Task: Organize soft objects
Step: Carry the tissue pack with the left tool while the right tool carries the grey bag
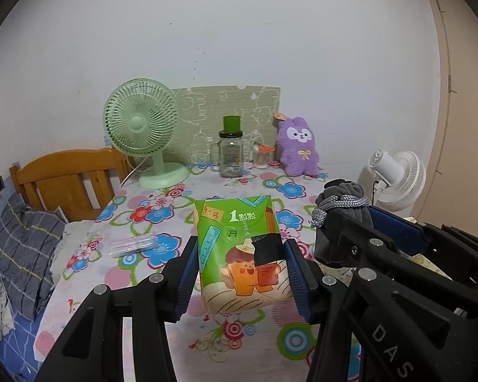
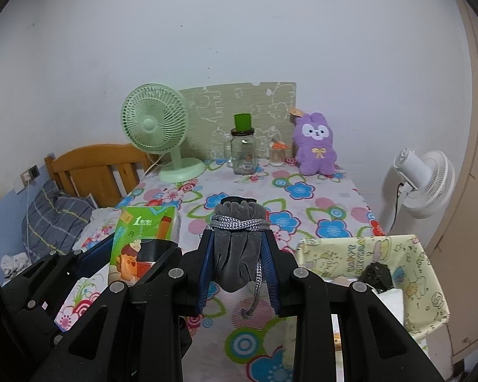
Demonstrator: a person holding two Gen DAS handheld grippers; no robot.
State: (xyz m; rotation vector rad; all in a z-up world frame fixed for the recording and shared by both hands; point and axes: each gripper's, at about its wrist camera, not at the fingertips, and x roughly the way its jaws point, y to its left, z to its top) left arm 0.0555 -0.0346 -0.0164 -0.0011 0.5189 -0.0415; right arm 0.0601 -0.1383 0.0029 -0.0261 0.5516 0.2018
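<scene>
**Q:** Two grippers are at work; what does the left wrist view show?

**A:** The left gripper [image 1: 242,273] is clamped on a green tissue pack [image 1: 242,251], its blue pads pressing both sides, holding it above a table [image 1: 149,210] with a floral cloth. At the right edge, the right gripper [image 1: 360,226] grasps a grey drawstring pouch [image 1: 344,197]. At the table's far end stand a green fan [image 1: 141,127], a glass jar [image 1: 231,154] with a green lid, a small jar just to its right, and a purple plush rabbit [image 1: 298,146]. A clear packet [image 1: 133,245] lies on the cloth to the left.

**Q:** And the right wrist view?

**A:** The right gripper [image 2: 239,254] squeezes the grey drawstring pouch [image 2: 239,245], its cord dangling below, above the table [image 2: 328,197]. To the left, the tissue pack [image 2: 143,238] sits in the left gripper [image 2: 133,254]. A yellow fabric basket [image 2: 427,273] stands at the lower right with a dark object inside. A white fan [image 2: 423,178] stands beyond the table's right edge; a wooden bed [image 2: 98,168] lies to the left.
</scene>
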